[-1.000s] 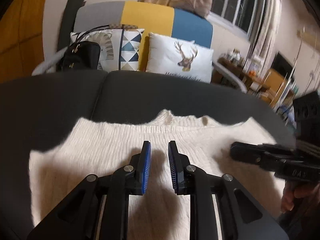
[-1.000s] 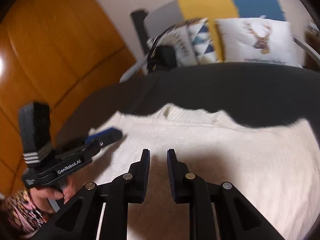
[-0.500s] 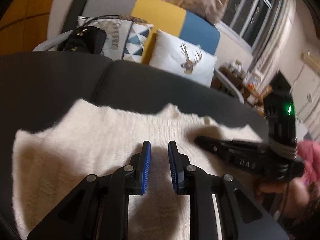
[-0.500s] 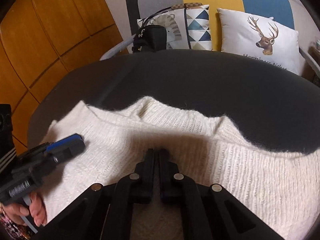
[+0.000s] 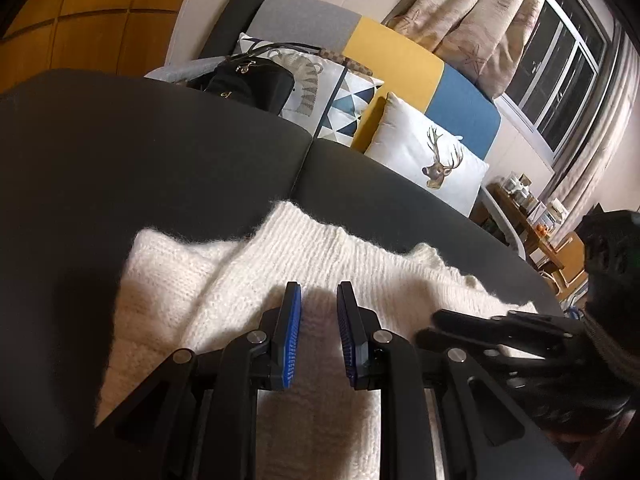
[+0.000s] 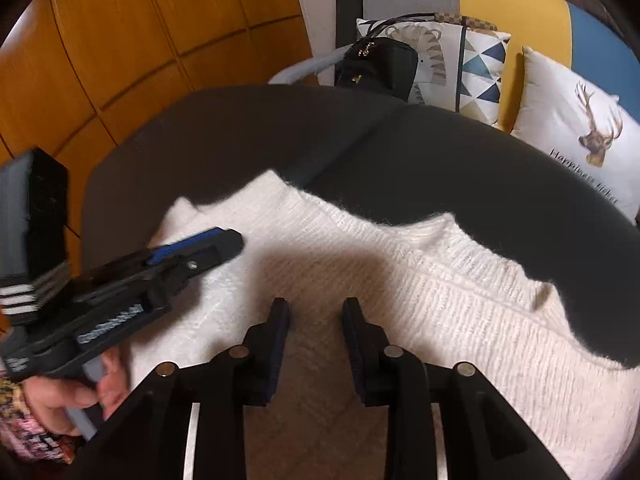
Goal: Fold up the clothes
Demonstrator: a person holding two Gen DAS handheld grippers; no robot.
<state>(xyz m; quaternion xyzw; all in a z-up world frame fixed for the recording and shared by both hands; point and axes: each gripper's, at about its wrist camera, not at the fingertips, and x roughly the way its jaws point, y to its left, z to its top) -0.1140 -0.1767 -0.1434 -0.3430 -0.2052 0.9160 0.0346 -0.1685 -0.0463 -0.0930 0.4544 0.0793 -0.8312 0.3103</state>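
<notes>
Since a second ago, right gripper (image 6: 314, 350) has swung in beside left gripper (image 5: 318, 336), its jaws just reopened, empty; left fingers narrowly spread, pinching nothing. White sweater (image 5: 248, 292) lies partly folded on near dark cushion (image 5: 168, 168): soft, light, fuzzy knit, likely sags, so grab a doubled edge.

A home living room: a dark grey sofa seat (image 5: 168, 152) fills the foreground, and behind it stands a couch with grey, yellow and blue panels (image 5: 396, 64) holding a deer cushion (image 5: 428, 160), a triangle-patterned cushion (image 6: 476, 68) and a black handbag (image 5: 248, 80). Patterned curtains (image 5: 480, 20) hang beside a window (image 5: 560, 68), wooden wall panels (image 6: 120, 32) stand alongside, and a cluttered side table (image 5: 532, 216) sits in the corner
</notes>
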